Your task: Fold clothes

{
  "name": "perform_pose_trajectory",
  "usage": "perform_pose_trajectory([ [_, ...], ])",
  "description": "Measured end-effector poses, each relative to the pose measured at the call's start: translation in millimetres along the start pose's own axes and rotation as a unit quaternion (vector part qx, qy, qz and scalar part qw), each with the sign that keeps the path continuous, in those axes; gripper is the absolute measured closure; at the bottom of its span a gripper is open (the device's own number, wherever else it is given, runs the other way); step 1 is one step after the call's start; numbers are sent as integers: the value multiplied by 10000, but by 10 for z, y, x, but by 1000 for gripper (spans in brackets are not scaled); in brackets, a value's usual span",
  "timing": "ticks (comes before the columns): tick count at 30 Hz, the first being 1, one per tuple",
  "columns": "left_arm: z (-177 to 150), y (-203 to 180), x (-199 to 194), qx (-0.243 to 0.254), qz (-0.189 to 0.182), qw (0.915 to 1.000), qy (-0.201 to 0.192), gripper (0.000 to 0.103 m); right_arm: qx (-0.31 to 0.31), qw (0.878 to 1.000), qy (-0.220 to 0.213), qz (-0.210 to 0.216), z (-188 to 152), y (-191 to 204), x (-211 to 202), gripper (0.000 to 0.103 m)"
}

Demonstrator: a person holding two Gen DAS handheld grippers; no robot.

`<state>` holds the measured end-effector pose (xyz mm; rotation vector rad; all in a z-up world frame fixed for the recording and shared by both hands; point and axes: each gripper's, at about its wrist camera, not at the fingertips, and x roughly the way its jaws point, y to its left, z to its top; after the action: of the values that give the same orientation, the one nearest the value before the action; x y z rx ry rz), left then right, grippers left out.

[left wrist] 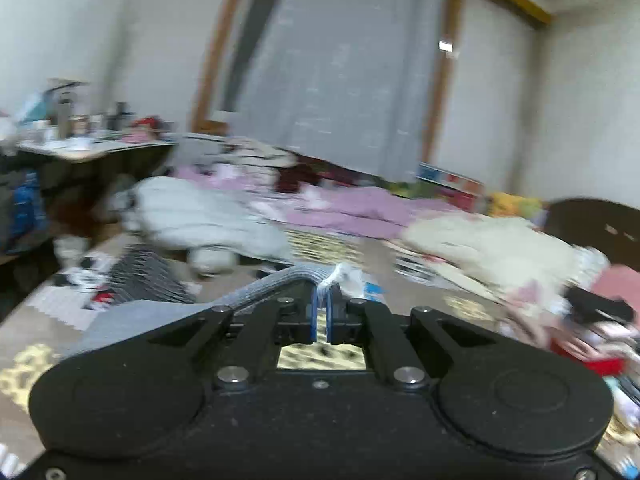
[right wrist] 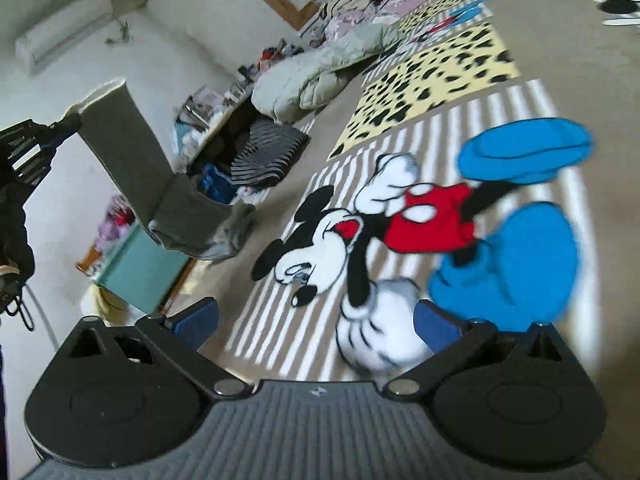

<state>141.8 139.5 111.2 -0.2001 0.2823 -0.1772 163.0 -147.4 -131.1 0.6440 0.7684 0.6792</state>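
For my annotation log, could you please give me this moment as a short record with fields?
setting: bedroom, bed with cartoon-print sheet
left gripper: shut on grey garment
garment: lifted, hangs from the left gripper with its lower part bunched
right gripper: open, holds nothing, above the sheet's mouse print
other clothes: striped garment, pale jacket
image quality: left view is motion-blurred

Soft, even indoor light; both fisheye views are motion-blurred, bending strongly and darkening at the corners.
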Motion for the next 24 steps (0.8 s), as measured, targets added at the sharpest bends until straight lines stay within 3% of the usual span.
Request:
perform_pose_trajectory([
  [5, -452, -882, 62, 83, -824, 9957, 408, 102, 397, 9988, -284, 44, 11, -279, -662, 0],
  [11, -1014, -1697, 260, -23, -1484, 9837, 1019, 102, 1136, 9891, -935, 34, -26, -784, -1468, 0],
  [16, -1364, -2183, 427, -75, -1893, 9708, 1471, 102, 1773, 9714, -1576, 76, -212, -1248, -1972, 0],
  [21, -1555, -2557, 488, 118, -2283, 9566, 1805, 101, 2393, 9467, -2143, 256, -375, -1622, -2222, 0],
  [22, -1593, -2632, 500, 157, -2360, 9534, 1871, 99, 2498, 9407, -2272, 333, -387, -1686, -2247, 0],
  [24, -1669, -2782, 524, 234, -2514, 9467, 2002, 79, 2650, 9320, -2445, 361, -409, -1785, -2261, 0],
])
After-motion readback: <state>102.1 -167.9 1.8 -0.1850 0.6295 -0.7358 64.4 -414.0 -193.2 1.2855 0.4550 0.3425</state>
